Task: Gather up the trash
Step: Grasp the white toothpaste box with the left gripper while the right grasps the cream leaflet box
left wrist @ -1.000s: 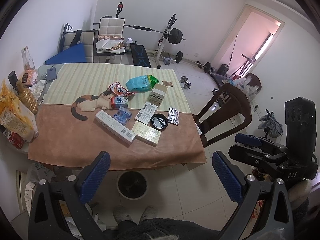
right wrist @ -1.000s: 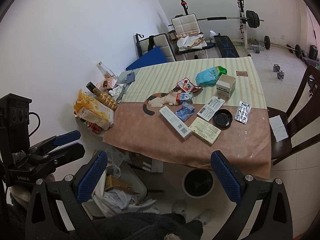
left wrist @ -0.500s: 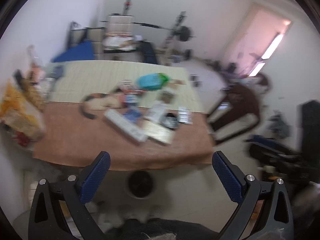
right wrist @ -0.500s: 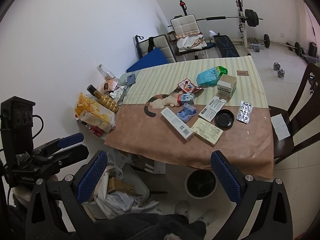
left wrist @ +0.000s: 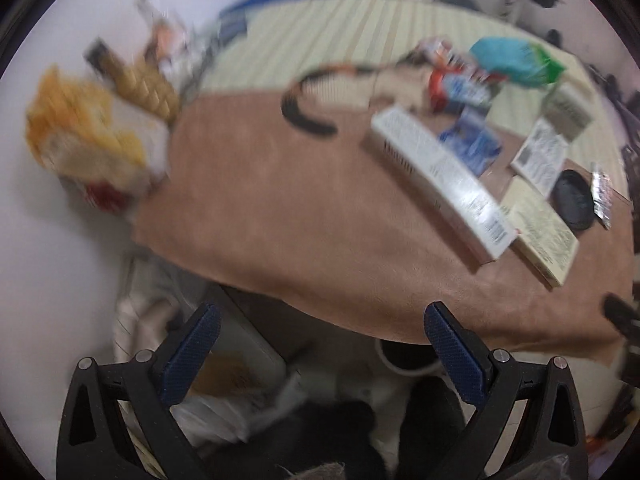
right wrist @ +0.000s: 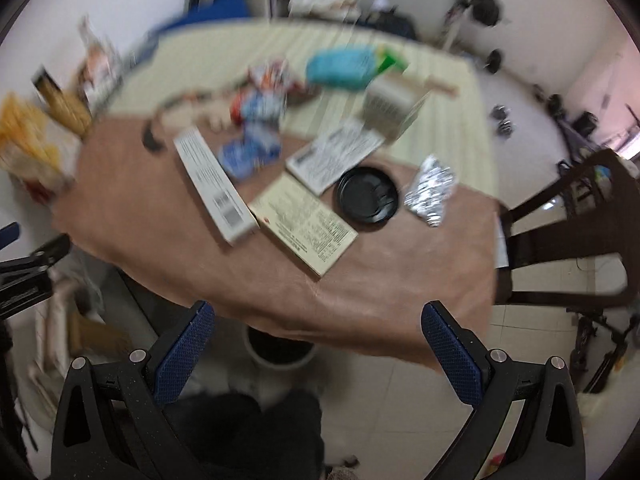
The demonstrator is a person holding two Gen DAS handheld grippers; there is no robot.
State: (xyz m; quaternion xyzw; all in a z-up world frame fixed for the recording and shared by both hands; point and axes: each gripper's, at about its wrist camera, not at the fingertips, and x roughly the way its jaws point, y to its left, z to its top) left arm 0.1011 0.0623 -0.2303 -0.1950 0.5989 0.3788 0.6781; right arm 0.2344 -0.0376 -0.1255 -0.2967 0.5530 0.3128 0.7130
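Trash blurred on table (right wrist: 400, 280): long white box (right wrist: 214, 188), black lid (right wrist: 367, 194), foil blister pack (right wrist: 431, 190); both jaws wide, empty

Both wrist cameras are looking down and forward from above the near edge of the table (left wrist: 304, 216), each past its own spread blue-padded fingers (left wrist: 192, 352). The left view is facing the table's left half, taking in the long white box (left wrist: 440, 176). The right view is sitting further right, reaching the chair (right wrist: 580, 240). Both are sharing the box (right wrist: 212, 184), black lid (right wrist: 368, 196) and, seemingly through the blur, the bin (right wrist: 280, 352) below.
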